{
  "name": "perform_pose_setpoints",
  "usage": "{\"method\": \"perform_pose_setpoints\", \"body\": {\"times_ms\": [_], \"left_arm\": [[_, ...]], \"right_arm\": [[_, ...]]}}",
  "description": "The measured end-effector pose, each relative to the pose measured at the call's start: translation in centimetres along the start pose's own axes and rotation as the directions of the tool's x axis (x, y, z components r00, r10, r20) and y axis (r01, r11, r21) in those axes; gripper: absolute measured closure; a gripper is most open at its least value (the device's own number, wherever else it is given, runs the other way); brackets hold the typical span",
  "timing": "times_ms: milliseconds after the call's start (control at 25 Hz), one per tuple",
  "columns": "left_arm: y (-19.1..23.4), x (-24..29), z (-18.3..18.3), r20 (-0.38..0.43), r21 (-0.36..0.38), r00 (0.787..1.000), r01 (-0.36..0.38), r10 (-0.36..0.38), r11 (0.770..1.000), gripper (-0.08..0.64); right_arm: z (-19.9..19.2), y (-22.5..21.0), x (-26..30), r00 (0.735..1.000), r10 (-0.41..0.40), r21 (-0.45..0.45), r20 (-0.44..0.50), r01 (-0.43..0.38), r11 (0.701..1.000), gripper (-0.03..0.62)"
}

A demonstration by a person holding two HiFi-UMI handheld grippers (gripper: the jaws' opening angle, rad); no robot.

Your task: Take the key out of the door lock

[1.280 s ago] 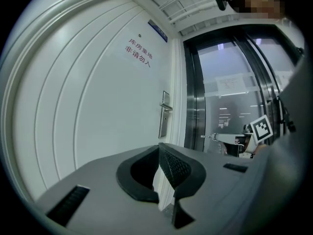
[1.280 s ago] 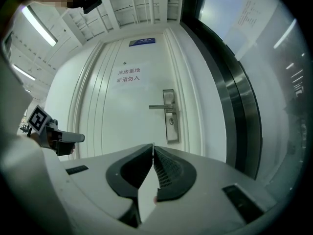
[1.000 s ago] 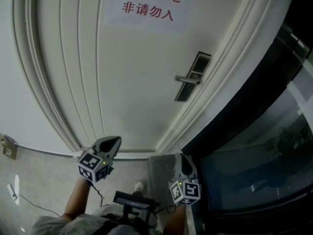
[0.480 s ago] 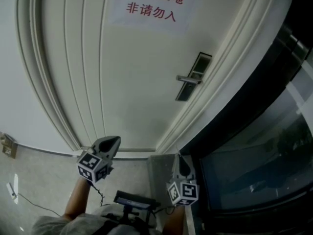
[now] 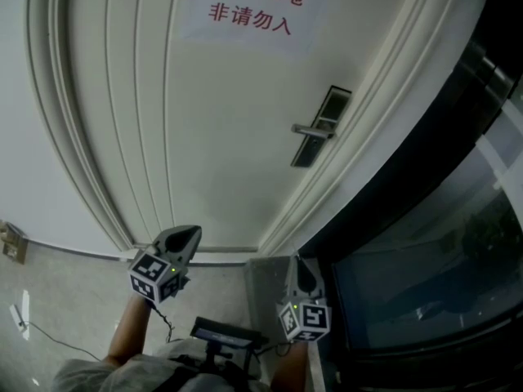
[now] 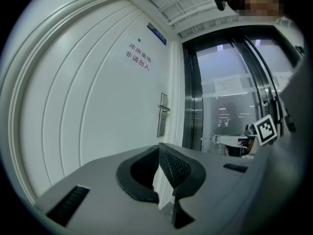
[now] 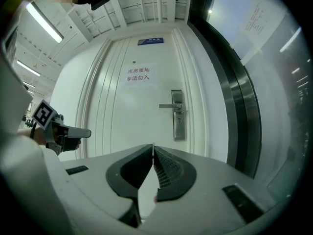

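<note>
Below door lock [image 5: 315, 129] — right gripper [image 5: 297, 260] (closed)

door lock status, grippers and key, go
Left gripper shut, empty; right gripper shut, empty. Both short of the door lock; key too small to make out. Nothing in the way.

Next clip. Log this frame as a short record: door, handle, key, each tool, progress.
door: white, closed, with a red-lettered sign on it
handle: level, on a metal lock plate
key: too small to make out
left tool: shut, empty, short of the door
right tool: shut, empty, facing the door
progress: neither tool at the lock plate yet
</note>
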State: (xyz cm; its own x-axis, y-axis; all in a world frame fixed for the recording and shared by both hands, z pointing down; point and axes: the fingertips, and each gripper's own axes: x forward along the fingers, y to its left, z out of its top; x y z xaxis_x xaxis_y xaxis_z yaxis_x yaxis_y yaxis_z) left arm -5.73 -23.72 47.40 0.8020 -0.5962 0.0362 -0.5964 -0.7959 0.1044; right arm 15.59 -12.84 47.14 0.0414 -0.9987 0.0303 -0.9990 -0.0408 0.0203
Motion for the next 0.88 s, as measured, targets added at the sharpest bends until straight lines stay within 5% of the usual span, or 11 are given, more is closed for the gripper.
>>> {"method": "perform_pose_setpoints", "body": {"times_ms": [880], "left_arm": [[-0.1, 0.42, 0.17, -0.005, -0.002, 1.0, 0.014, -0.014, 1.0, 0.552]], "right_arm": [[-0.08, 0.18, 0.33, 1.0, 0.004, -0.006, -0.009, -0.004, 1.0, 0.573]]}}
